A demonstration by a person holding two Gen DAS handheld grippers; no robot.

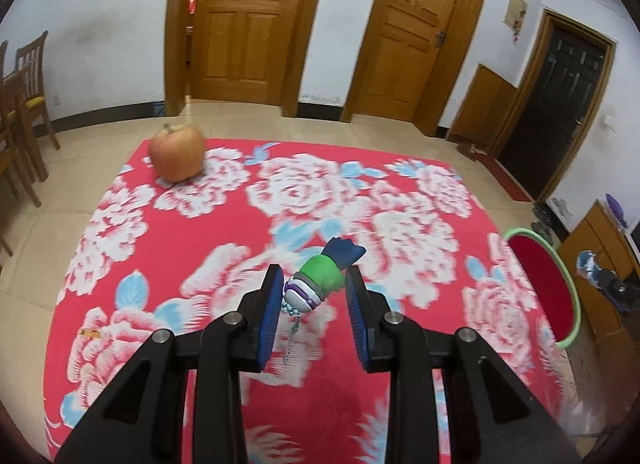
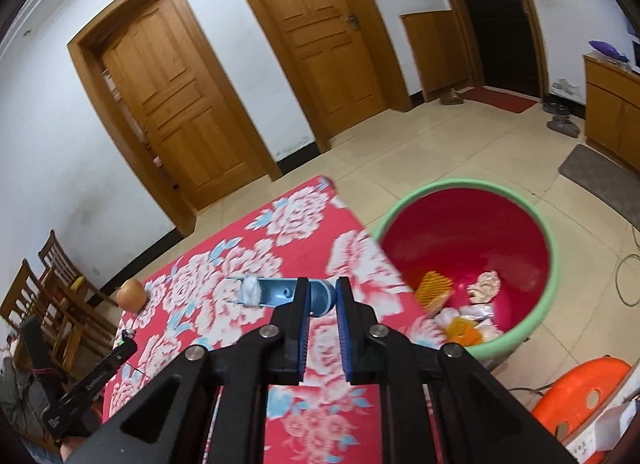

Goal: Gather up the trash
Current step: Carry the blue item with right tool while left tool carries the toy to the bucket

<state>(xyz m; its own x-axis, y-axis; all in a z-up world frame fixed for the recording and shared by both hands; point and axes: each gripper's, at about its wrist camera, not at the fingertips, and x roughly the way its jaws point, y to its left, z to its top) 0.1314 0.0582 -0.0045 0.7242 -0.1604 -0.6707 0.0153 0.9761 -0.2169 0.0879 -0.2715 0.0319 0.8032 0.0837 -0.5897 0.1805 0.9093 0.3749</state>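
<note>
My left gripper (image 1: 314, 290) is shut on a small toy figure (image 1: 320, 278), green, purple and dark blue, held clear above the red flowered cloth (image 1: 200, 224); a bead chain (image 1: 294, 328) hangs from it. My right gripper (image 2: 322, 300) is shut on one end of a light blue plastic piece (image 2: 276, 296), which sticks out to the left with a white tuft (image 2: 251, 290) at its far end. Just right of that gripper, beside the table, stands a red bin with a green rim (image 2: 554, 260) on the floor. It holds an orange comb-like item (image 2: 434, 288) and crumpled wrappers (image 2: 486, 286).
A round orange fruit (image 1: 178, 152) sits at the cloth's far left corner. Wooden chairs (image 1: 24, 104) stand left of the table. An orange plastic stool (image 2: 580, 392) is near the bin, and a cable (image 2: 624, 276) lies on the tiled floor. Wooden doors line the far wall.
</note>
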